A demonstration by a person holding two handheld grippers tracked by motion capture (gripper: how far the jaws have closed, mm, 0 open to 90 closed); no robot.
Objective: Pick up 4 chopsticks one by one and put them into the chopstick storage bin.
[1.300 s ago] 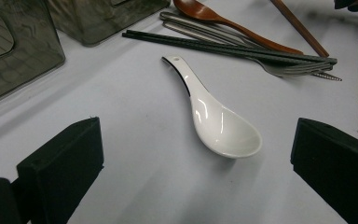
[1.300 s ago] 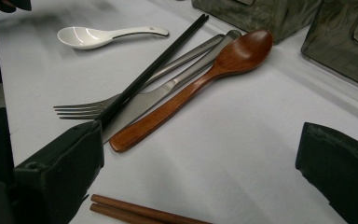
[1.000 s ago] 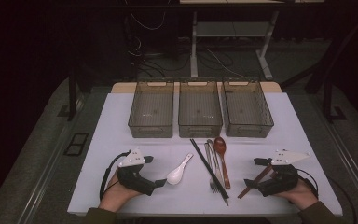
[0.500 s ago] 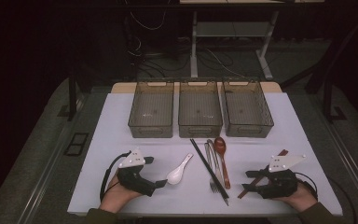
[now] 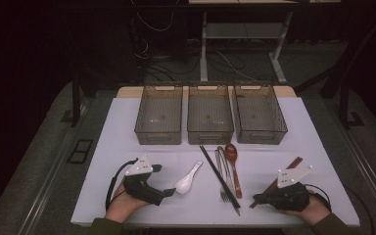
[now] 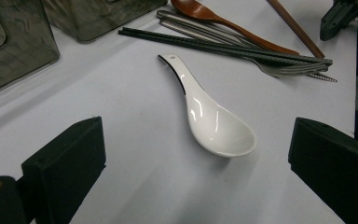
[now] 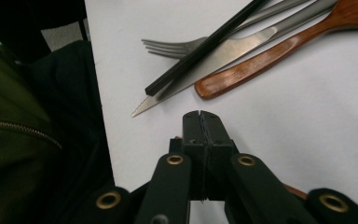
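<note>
A white ceramic spoon (image 5: 186,181) (image 6: 214,126) lies on the white table (image 5: 127,127), just ahead of my open left gripper (image 5: 169,192) (image 6: 198,126), whose jaws stand wide and touch nothing. To its right lie black chopsticks (image 5: 218,176) (image 7: 205,46), a steel fork (image 5: 223,183) (image 7: 177,46), a knife (image 7: 233,60) and a wooden spoon (image 5: 233,166) (image 7: 279,56). My right gripper (image 5: 255,198) (image 7: 200,114) has just been closing. Its pads now meet with nothing seen between them, over the near end of the brown chopsticks (image 5: 286,171).
Three empty smoky plastic bins (image 5: 159,115) (image 5: 209,115) (image 5: 259,115) stand side by side at the back of the table. The front table edge runs close under both hands. A dark jacket sleeve (image 7: 37,140) hangs past the edge.
The right gripper's jaws went from wide open to shut, and that hand shifted slightly toward the near end of the brown chopsticks. The left gripper and the cutlery stayed put.
</note>
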